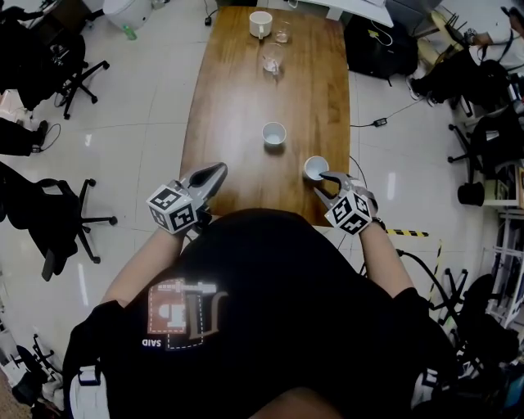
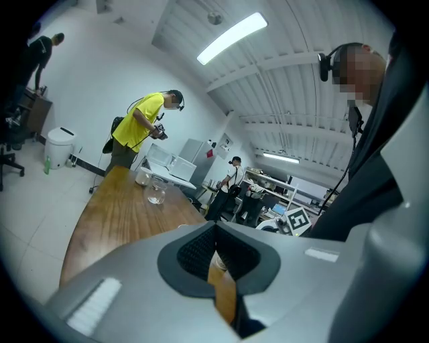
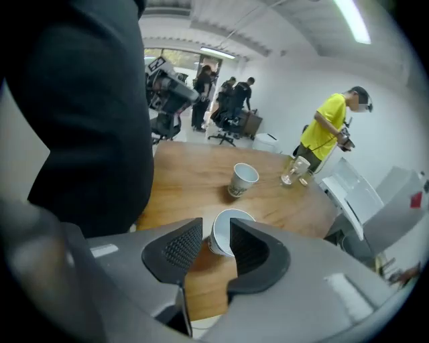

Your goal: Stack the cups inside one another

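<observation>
right gripper (image 1: 322, 183): jaws spread wide, not squeezing anything, but near cup (image 1: 315, 168) sits right between them. cup upright, mouth up, by near edge of table (image 1: 237, 98), right side. so grab looks lined up, probably just needs a close. second cup (image 1: 273, 133) also upright, further up table and bit left, well apart from first. left gripper (image 1: 214, 173) clamped shut, empty, at near-left edge, farther from both cups. count: 2 small white cups, plus 1 white mug (image 1: 260, 23) and 2 glasses (image 1: 272, 59) at far end.
</observation>
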A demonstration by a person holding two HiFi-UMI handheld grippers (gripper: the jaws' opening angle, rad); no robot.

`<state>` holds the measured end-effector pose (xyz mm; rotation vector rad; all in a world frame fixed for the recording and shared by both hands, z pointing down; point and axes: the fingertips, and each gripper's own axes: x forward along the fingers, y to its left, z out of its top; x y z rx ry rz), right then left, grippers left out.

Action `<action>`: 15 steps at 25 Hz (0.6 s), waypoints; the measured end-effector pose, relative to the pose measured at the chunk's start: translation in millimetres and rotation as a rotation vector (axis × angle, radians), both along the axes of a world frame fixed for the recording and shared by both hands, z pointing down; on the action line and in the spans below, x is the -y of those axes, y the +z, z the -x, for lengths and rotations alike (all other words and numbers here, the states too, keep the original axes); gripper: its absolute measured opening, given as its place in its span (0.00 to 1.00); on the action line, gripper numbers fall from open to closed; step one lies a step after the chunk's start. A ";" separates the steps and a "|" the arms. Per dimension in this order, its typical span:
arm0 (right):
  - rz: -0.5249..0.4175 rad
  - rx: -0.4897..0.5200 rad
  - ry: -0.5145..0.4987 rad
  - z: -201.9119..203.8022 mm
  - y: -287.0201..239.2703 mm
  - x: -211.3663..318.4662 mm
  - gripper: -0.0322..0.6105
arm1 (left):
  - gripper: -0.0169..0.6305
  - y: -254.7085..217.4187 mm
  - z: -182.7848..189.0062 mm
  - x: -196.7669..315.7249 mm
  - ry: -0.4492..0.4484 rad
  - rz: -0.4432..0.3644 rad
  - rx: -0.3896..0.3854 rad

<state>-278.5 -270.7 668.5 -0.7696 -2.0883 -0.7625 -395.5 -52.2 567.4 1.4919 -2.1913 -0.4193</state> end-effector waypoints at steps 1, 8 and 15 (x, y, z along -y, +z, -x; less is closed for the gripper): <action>-0.052 -0.023 -0.039 0.4 11.2 -0.9 0.27 | 0.03 0.0 -2.6 -0.5 0.001 0.002 0.000; -0.197 -0.084 -0.076 4.6 52.1 9.5 0.14 | 0.03 6.2 -18.8 -20.4 -0.022 0.021 0.001; -0.115 -0.132 -0.056 12.4 33.4 3.6 0.10 | 0.03 17.3 -18.5 -47.7 -0.074 0.022 -0.021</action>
